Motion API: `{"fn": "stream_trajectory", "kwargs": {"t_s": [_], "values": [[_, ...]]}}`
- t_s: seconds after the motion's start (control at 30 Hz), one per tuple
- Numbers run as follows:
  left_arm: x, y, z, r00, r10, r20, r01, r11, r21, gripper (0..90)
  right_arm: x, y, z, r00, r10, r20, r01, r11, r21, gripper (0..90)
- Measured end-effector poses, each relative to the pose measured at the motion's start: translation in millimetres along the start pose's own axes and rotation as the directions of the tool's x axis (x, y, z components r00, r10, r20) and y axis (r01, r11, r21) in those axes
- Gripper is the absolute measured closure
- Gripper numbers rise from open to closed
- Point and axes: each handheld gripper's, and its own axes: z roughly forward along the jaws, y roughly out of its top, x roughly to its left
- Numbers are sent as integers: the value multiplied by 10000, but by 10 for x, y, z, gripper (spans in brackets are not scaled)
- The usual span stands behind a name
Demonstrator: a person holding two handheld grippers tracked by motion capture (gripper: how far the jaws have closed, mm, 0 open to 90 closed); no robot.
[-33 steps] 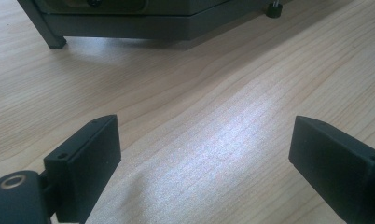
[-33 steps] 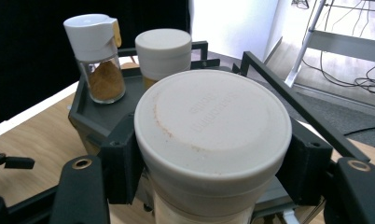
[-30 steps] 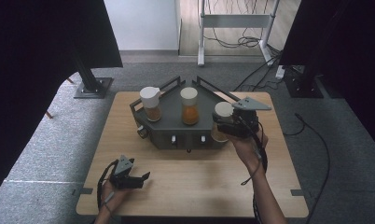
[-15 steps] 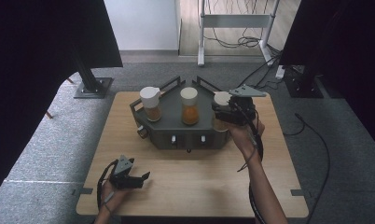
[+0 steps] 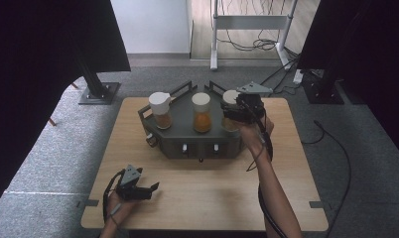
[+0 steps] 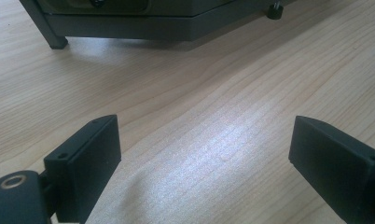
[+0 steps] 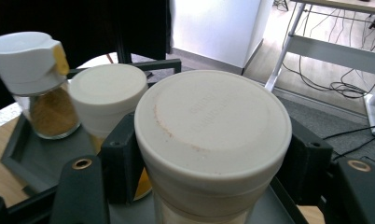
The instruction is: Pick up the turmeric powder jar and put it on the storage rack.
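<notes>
Cream lid, slightly stained with an orange-brown smudge and faint embossed lettering, tops the jar [image 7: 212,144] you hold; glass body below, pale contents hard to make out. Your right gripper [image 7: 209,163] has both black jaws clamped against the jar's sides, just under the lid. In the high view the jar [image 5: 230,110] is at the right end of the grey rack [image 5: 182,143], under your right gripper [image 5: 237,113].

Your left gripper [image 6: 202,163] rests low over the wooden table [image 6: 213,93] at the near left, jaws spread wide, nothing between them.

Against the earlier frames: right gripper with jar has shifted away from you, toward the rack's far right corner. Left gripper hasn't moved.

Count: three jars — held jar, middle jar [image 5: 202,112] with orange contents, left jar [image 5: 161,110] with a white flip-cap. One rack. Two grippers.
</notes>
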Motion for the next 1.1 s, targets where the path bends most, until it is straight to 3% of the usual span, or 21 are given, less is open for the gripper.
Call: {"fn": "stream_trajectory", "kwargs": {"t_s": [0.23,0.6,0.97,1.1], "values": [[2,2,-4,10000,24,-10,-24,10000,-15,92,-16,-43,210,9995,-168,267,165,9998,117,332],[7,0,-7,10000,25,-18,-25,10000,-29,92,-58,-99,445,9992,90,390,-104,9993,364,332],[3,1,-9,10000,40,-29,-40,10000,-33,92,-110,-130,444,9978,548,371,-558,9980,283,324],[5,0,-11,10000,26,-38,-26,10000,-37,92,-137,-138,451,9965,738,400,-751,9966,329,278]]}}
